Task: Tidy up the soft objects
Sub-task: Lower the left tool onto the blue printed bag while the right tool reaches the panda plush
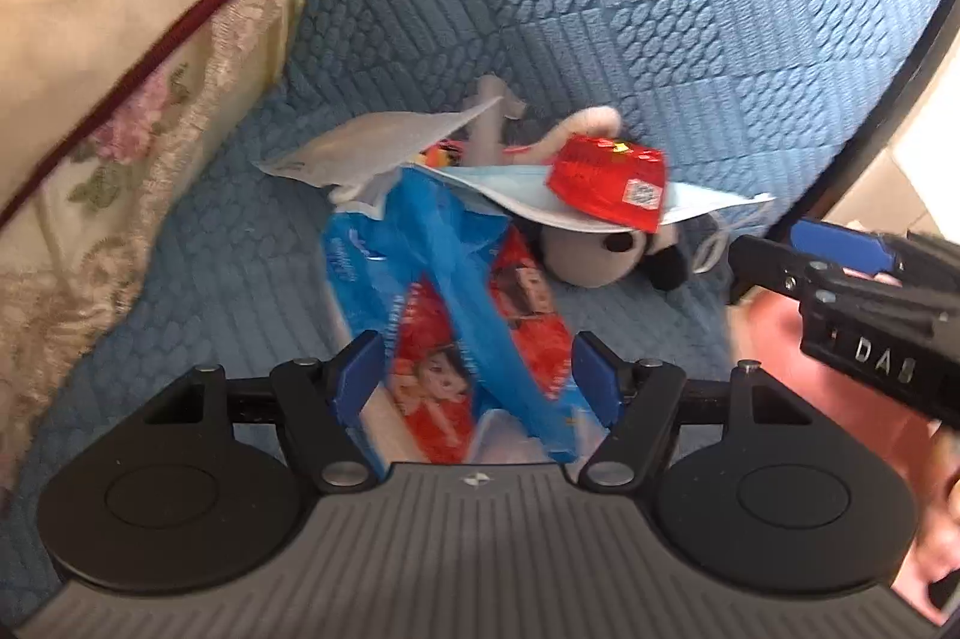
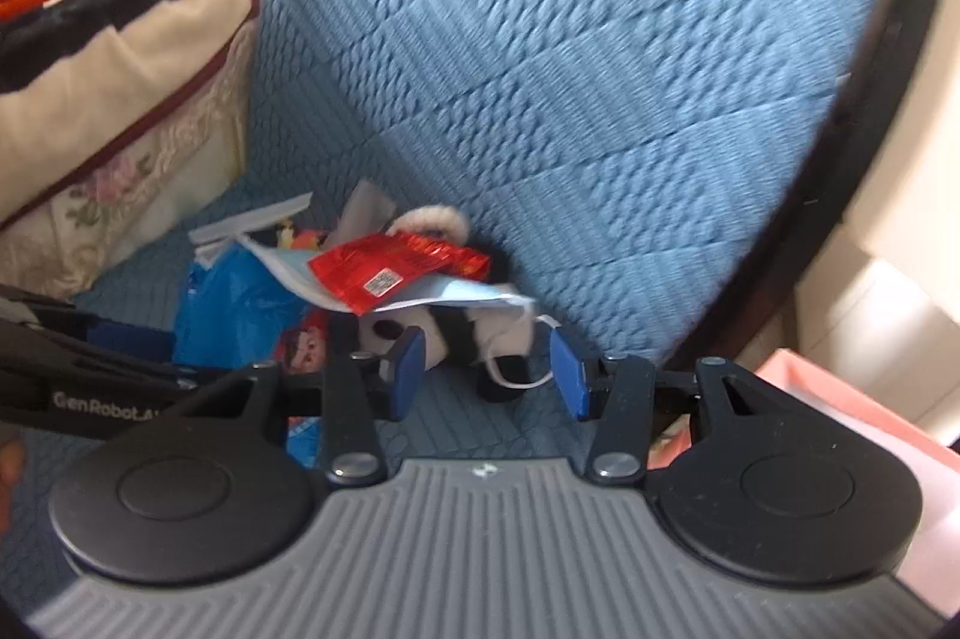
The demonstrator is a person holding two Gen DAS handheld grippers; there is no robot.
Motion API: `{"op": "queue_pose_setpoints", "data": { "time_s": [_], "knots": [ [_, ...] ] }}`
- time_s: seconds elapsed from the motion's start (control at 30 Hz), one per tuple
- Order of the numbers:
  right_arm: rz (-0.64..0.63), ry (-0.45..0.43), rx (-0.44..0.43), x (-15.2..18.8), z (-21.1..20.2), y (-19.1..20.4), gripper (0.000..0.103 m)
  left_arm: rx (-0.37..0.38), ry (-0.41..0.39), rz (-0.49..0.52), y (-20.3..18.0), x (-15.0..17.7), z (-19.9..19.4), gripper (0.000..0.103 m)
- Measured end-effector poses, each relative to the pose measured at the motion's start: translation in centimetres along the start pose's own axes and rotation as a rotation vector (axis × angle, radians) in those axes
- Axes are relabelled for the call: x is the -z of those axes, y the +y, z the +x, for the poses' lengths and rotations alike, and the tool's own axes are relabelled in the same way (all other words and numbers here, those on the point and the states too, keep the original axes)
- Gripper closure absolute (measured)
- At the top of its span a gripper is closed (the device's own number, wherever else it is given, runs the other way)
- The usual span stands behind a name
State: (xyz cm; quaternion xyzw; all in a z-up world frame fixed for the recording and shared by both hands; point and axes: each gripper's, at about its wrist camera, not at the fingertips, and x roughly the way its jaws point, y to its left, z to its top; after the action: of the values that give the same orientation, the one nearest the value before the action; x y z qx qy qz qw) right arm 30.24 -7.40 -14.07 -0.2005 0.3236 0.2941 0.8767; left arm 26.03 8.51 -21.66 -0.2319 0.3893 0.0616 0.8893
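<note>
Left wrist view: left gripper (image 1: 477, 372) over a blue quilted sofa seat (image 1: 228, 267), jaws spread.
Between the jaws: a blue-and-red printed plastic packet (image 1: 456, 327) lies in the gap; contact with the pads cannot be told.
Pile: behind the packet, a pale blue face mask (image 1: 516, 195) carries a red foil wrapper (image 1: 609, 183), both lying over a grey-and-black plush toy (image 1: 600, 258).
Left edge: a floral cushion (image 1: 138, 57) leans beside the pile.
Right edge: right gripper (image 1: 774, 255) enters, near the plush toy.

Right wrist view: right gripper (image 2: 489, 369) with jaws spread, nothing pinched.
Ahead: plush toy (image 2: 456, 333) and a white mask loop (image 2: 522, 378) lie between the fingertips, against the sofa backrest (image 2: 570, 69).
On top: red foil wrapper (image 2: 390, 273) on the face mask (image 2: 462, 294).
Right: a pink box (image 2: 852, 399).
</note>
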Motion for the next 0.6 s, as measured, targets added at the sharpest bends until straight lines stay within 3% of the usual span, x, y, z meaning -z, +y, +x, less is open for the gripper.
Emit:
{"op": "queue_pose_setpoints", "data": {
  "time_s": [0.17,0.23,0.4,0.6],
  "knots": [
    [-0.038,0.023,0.023,-0.5,2.2,0.7,0.054,-0.027,0.031,0.026,-0.1,0.5,0.8,0.029],
    [0.001,0.019,-0.010,-0.8,2.5,0.4,0.054,-0.034,0.026,0.042,-0.1,0.6,0.8,0.029],
    [0.167,0.008,-0.130,-1.2,2.6,-1.4,0.054,-0.050,0.030,0.041,0.2,0.6,0.9,0.030],
    [0.471,0.015,-0.262,-1.0,3.3,-5.0,0.054,-0.079,0.032,0.070,-0.2,1.1,1.1,0.035]
  ]
}}
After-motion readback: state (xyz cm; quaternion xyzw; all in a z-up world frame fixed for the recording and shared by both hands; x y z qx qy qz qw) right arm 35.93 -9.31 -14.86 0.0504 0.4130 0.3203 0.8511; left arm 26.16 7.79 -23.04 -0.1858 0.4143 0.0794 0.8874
